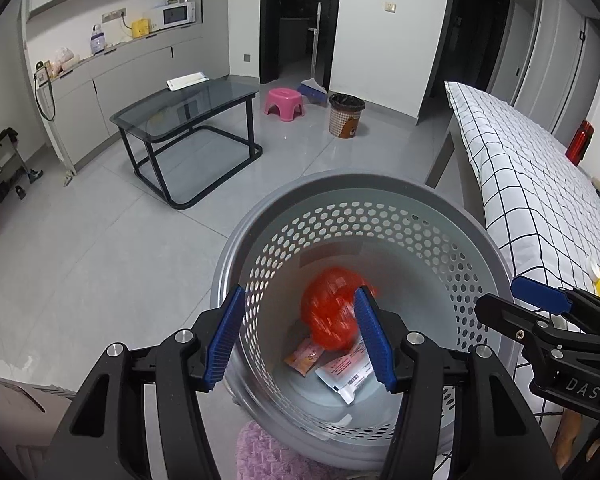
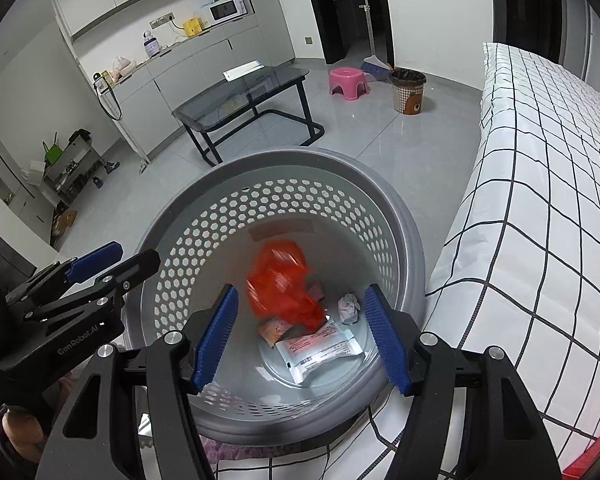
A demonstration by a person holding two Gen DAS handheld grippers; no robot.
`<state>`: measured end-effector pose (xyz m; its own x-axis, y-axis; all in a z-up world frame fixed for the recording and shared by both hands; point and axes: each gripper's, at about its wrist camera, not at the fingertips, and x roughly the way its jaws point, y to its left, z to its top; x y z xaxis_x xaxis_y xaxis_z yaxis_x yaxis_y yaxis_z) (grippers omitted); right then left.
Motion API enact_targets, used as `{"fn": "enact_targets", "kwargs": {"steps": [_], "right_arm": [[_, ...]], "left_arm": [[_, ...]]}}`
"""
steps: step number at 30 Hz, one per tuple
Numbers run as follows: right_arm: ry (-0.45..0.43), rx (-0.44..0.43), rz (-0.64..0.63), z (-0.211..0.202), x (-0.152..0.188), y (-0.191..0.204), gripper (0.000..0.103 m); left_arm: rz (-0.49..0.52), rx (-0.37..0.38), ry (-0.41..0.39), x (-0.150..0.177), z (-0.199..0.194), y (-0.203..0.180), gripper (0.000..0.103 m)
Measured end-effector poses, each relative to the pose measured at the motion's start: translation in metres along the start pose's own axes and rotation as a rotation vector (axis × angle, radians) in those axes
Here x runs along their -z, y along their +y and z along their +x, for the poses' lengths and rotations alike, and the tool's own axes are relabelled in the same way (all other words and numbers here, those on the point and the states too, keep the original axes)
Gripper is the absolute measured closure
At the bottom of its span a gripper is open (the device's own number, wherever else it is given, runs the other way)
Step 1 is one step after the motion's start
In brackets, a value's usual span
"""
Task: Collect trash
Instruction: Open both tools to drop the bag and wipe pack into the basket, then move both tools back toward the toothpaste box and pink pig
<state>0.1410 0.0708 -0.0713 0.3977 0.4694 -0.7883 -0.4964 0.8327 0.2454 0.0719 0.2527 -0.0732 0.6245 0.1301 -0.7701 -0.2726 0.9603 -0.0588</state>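
Observation:
A grey perforated basket (image 1: 379, 188) stands beside the bed, seen from above in both views; its rim also shows in the right wrist view (image 2: 284, 160). Inside it, a blurred red plastic bag (image 1: 331, 312) (image 2: 280, 284) is in the air above a white wrapper (image 1: 345, 372) (image 2: 319, 354), an orange packet (image 1: 303, 358) (image 2: 276, 330) and a crumpled tissue (image 2: 347, 308). My left gripper (image 1: 300, 340) is open and empty over the basket. My right gripper (image 2: 301, 338) is open and empty over it too.
A bed with white checked sheet (image 1: 539, 200) (image 2: 539, 220) lies to the right. A glass table (image 1: 188, 112) (image 2: 240, 92), a pink stool (image 1: 284, 102) (image 2: 347, 82), a brown bin (image 1: 345, 114) (image 2: 407, 90) and a broom (image 2: 373, 62) stand further back on the grey floor. A pink cloth (image 1: 268, 452) lies near the basket.

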Motion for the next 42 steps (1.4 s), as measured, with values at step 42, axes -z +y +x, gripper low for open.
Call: {"fn": "enact_targets", "kwargs": {"steps": [42], "right_arm": [[-0.264, 0.245, 0.208, -0.183, 0.093, -0.071, 0.037]], "left_arm": [[0.156, 0.229, -0.107, 0.021, -0.071, -0.121, 0.024]]}}
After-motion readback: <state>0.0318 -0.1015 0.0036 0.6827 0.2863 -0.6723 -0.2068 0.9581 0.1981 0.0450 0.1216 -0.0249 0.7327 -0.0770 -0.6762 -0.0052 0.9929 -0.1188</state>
